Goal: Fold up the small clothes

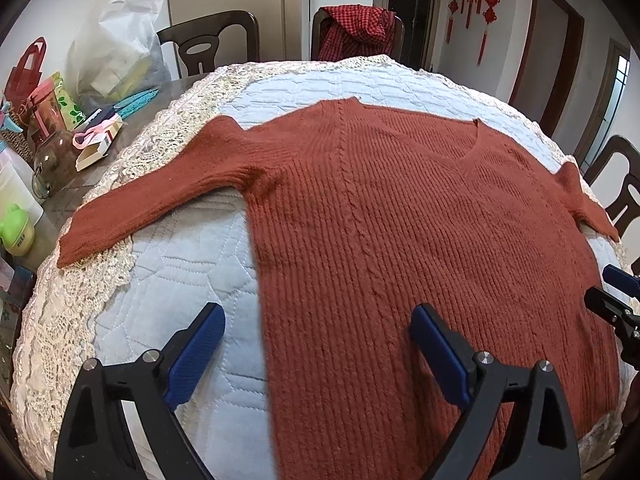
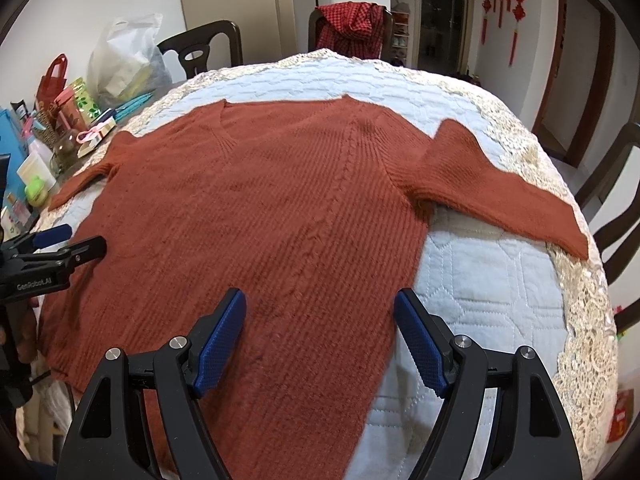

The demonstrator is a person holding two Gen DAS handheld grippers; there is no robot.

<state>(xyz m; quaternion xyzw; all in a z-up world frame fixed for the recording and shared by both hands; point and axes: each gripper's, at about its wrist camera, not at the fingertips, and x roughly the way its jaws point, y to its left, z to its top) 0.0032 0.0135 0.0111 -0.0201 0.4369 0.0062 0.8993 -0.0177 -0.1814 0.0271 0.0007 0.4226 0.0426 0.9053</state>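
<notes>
A rust-red knitted sweater [image 1: 400,208] lies flat, front up, on a pale blue quilted cloth [image 1: 192,280], both sleeves spread out sideways. In the left wrist view my left gripper [image 1: 318,322] hovers open over the sweater's left side edge near the hem, nothing between its blue pads. In the right wrist view the same sweater [image 2: 260,220] fills the middle, and my right gripper [image 2: 320,306] stands open above its right side edge, holding nothing. Each gripper shows at the edge of the other's view: the right gripper [image 1: 612,296] and the left gripper [image 2: 72,240].
A lace border [image 1: 72,320] rims the quilt. Clutter stands on the table's left: a plastic bag [image 1: 116,48], a glass jar [image 1: 54,160], boxes and a green cup [image 1: 18,232]. Dark chairs ring the table; one bears a red checked garment [image 1: 360,32].
</notes>
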